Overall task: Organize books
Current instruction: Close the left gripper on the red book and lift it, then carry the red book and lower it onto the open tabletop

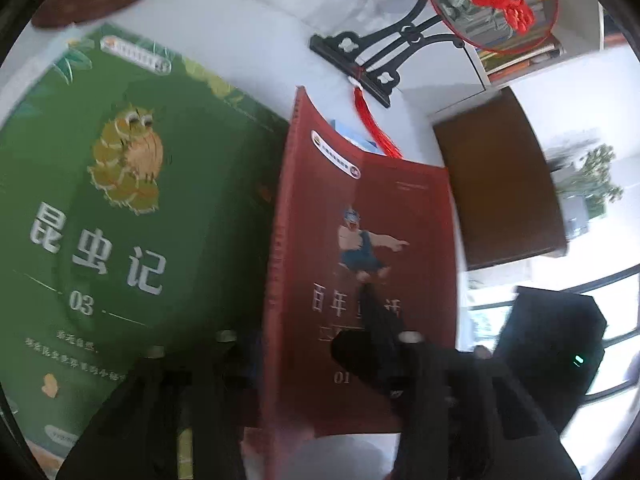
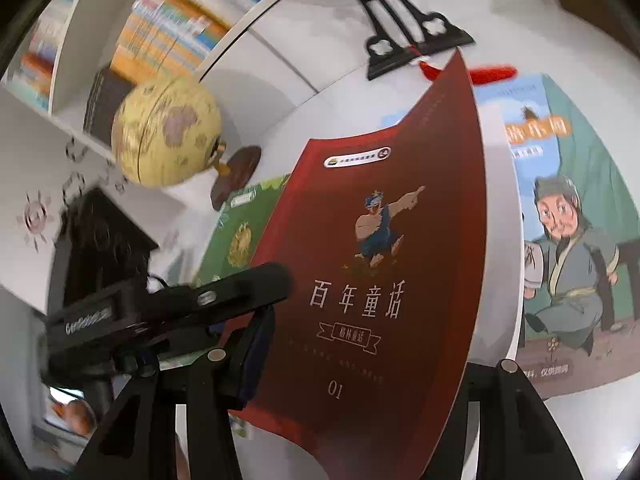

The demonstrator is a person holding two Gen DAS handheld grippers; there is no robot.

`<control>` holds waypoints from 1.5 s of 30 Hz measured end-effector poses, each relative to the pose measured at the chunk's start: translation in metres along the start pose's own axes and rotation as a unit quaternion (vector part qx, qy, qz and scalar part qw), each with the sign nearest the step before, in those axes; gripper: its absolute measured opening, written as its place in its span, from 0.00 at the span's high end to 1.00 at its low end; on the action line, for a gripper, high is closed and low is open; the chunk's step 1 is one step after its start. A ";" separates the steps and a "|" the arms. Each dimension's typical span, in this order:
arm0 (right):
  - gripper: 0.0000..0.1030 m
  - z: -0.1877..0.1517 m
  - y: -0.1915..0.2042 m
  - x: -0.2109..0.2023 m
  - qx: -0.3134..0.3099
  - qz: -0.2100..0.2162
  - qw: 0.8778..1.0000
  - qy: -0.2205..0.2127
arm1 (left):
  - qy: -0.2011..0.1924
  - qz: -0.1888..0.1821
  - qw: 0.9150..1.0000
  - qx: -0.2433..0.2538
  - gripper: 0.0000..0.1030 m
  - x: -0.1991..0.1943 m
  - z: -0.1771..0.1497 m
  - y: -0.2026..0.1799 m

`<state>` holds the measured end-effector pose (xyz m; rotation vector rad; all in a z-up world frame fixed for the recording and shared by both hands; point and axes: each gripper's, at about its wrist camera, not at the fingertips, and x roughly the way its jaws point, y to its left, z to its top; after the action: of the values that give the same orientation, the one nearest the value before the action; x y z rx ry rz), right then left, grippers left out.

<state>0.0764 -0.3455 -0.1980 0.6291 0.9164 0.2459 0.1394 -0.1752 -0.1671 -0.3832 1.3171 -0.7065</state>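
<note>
red book [image 2: 384, 264] is held lifted and tilted above the white worktop [image 1: 248, 44], its cover bowed. right hand-held gripper [image 2: 360, 364] is clamped across the book's near edge, one finger on each side. left hand-held gripper [image 1: 320, 340] is closed on the same book near its spine edge, its right finger [image 1: 372, 320] lying over the cover; in the right wrist view this black gripper is seen reaching in from the left onto the cover.

green book [image 1: 120, 200] lies flat on the worktop to the left, just beside the red book's spine. a teal book [image 2: 568, 220] with a seated figure lies flat to the right, partly under the red book. bare worktop is left only at the far side.

far edge is crowded: black ornate stand [image 1: 372, 60] with red tassel [image 1: 372, 120], round fan with red flowers [image 1: 492, 0], globe [image 2: 168, 132] on a brown base. a white bookshelf [image 2: 76, 80] with rows of books is seen behind. brown panel [image 1: 500, 180] and bright window at right. both views are blurred.
</note>
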 end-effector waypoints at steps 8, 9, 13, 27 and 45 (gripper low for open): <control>0.48 -0.013 0.040 -0.008 -0.155 -0.120 0.980 -0.018 | -0.033 0.057 0.995 0.075 0.83 -0.024 -0.017 -0.033; 0.48 -0.016 0.047 -0.014 -0.175 -0.131 0.975 -0.026 | -0.040 0.047 0.995 0.078 0.83 -0.032 -0.019 -0.037; 0.48 -0.018 0.061 -0.040 -0.210 -0.135 0.967 -0.057 | -0.067 0.029 0.993 0.094 0.83 -0.060 -0.024 -0.051; 0.48 -0.028 0.177 -0.100 -0.279 -0.145 0.937 -0.152 | -0.167 -0.003 0.978 0.125 0.83 -0.203 -0.038 -0.055; 0.48 -0.083 0.383 -0.011 -0.356 -0.075 0.923 -0.122 | -0.234 0.061 0.969 0.048 0.83 -0.349 -0.039 0.092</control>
<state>0.0272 -0.0128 0.0027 -0.0885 0.5674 0.3301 0.0946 0.1294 0.0248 -0.3610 0.8477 -0.5322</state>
